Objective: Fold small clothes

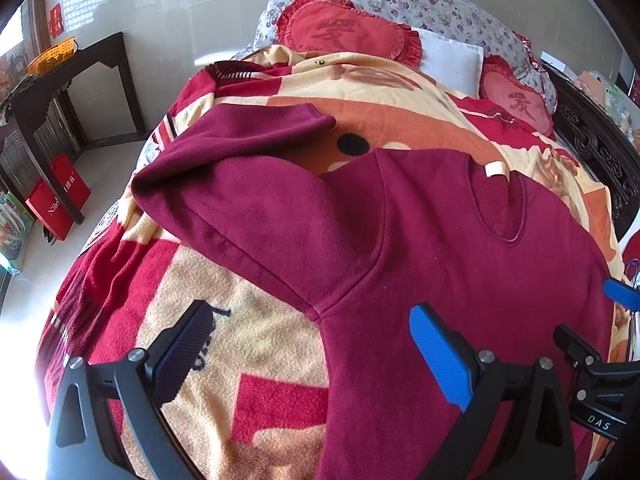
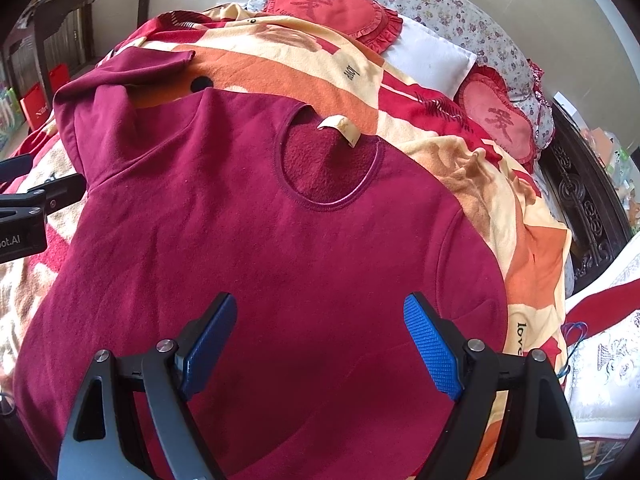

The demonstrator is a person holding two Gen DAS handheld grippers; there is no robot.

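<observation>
A maroon long-sleeved sweatshirt [image 1: 440, 248] lies front up on the bed, with its neck opening and white label [image 2: 338, 128] toward the pillows. Its left sleeve [image 1: 224, 160] is bent, the cuff pointing toward the headboard. Its right sleeve lies folded over the body [image 2: 472, 308]. My left gripper [image 1: 312, 344] is open and empty, above the left armpit seam and the blanket. My right gripper [image 2: 320, 336] is open and empty, above the sweatshirt's chest. The right gripper's blue pad also shows at the right edge of the left wrist view [image 1: 622, 294].
The bed has a red, orange and cream blanket [image 1: 248, 344]. Two red heart cushions [image 1: 348, 28] and a white pillow [image 1: 452, 60] lie at the head. A dark carved bed frame [image 2: 584, 208] runs along the right. A dark side table [image 1: 68, 76] and red bags [image 1: 56, 196] stand at the left.
</observation>
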